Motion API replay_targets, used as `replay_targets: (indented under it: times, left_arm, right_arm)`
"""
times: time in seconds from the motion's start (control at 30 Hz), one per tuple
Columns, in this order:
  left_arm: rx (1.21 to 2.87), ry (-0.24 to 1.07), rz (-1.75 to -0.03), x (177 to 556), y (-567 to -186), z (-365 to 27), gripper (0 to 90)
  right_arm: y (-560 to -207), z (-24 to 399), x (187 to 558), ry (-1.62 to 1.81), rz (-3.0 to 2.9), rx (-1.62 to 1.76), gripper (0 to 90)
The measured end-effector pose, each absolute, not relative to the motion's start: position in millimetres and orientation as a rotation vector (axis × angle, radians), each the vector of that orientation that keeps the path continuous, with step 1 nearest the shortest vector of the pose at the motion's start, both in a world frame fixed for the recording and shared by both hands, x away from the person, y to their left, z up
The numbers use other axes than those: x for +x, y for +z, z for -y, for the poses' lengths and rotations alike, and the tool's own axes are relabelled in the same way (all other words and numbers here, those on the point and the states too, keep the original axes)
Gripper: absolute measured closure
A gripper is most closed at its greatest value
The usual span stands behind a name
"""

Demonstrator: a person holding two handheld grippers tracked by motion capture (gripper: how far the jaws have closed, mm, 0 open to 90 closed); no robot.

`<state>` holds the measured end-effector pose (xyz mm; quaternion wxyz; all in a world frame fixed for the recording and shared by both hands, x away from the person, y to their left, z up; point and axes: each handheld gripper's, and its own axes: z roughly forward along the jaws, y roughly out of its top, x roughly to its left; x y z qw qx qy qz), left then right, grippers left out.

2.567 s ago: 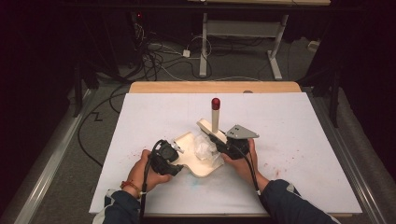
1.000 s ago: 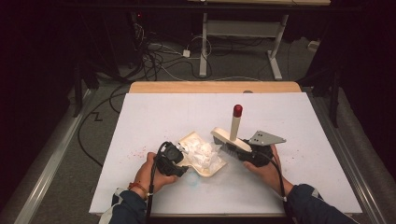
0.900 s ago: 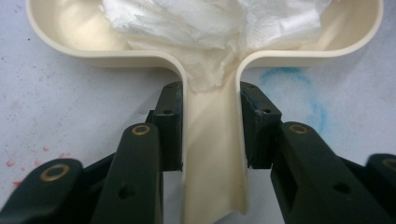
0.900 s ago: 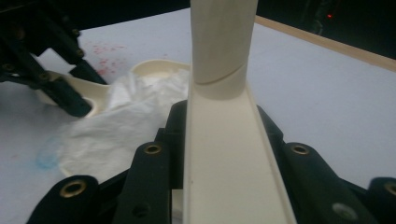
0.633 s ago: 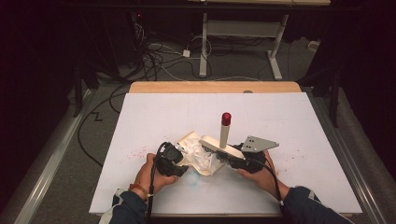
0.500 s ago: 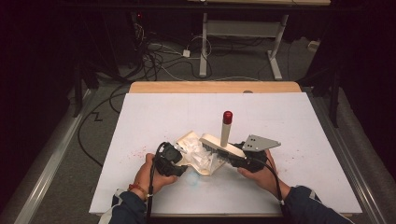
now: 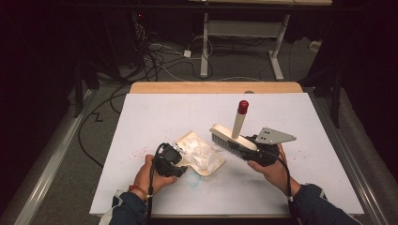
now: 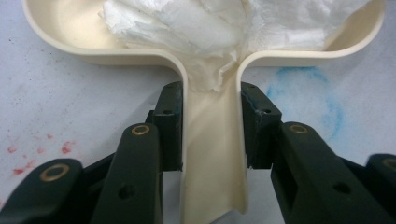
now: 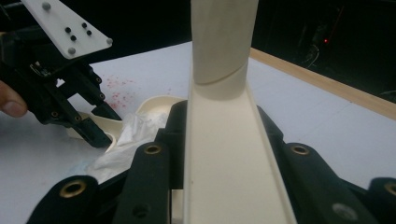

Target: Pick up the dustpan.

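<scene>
In the high view, a cream dustpan (image 7: 199,154) is seen lying on the white table (image 7: 159,112), loaded with crumpled white paper (image 7: 202,155). The left gripper (image 7: 174,158) is closed on its handle, and a brush (image 7: 230,138) with a red-tipped handle is carried by the right gripper (image 7: 244,149) just above the pan's right edge. The light paper could be flicked out of the pan if the bristles are dragged across it.

In the left gripper view, the dustpan handle (image 8: 212,154) is seen pinched between the two black pads (image 8: 169,126), with the paper (image 8: 219,28) heaped against the pan's back wall and bulging into the handle channel. A tilt of the pan could let the wad spill over the low rim.

In the right gripper view, the brush back (image 9: 229,154) is clamped between the jaws, its round handle (image 9: 223,37) rising steeply. The smooth, narrow back could be twisted in the grip if the bristles are pressed sideways. The left gripper (image 9: 100,133) is close by, so a collision is possible.
</scene>
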<state>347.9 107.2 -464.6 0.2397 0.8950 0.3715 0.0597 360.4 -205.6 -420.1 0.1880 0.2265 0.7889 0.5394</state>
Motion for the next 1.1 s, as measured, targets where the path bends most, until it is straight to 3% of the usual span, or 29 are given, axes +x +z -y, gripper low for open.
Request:
replay_targets:
  times: [0.67,1.1]
  left_arm:
    - [2.475,0.165,-1.029,341,-457,-129,62.7]
    - [2.497,0.195,-1.000,349,-459,-110,62.7]
  right_arm:
    - [-447,208,383,1.262,-2.219,0.746,67.5]
    - [-450,188,371,1.430,-2.359,0.647,67.6]
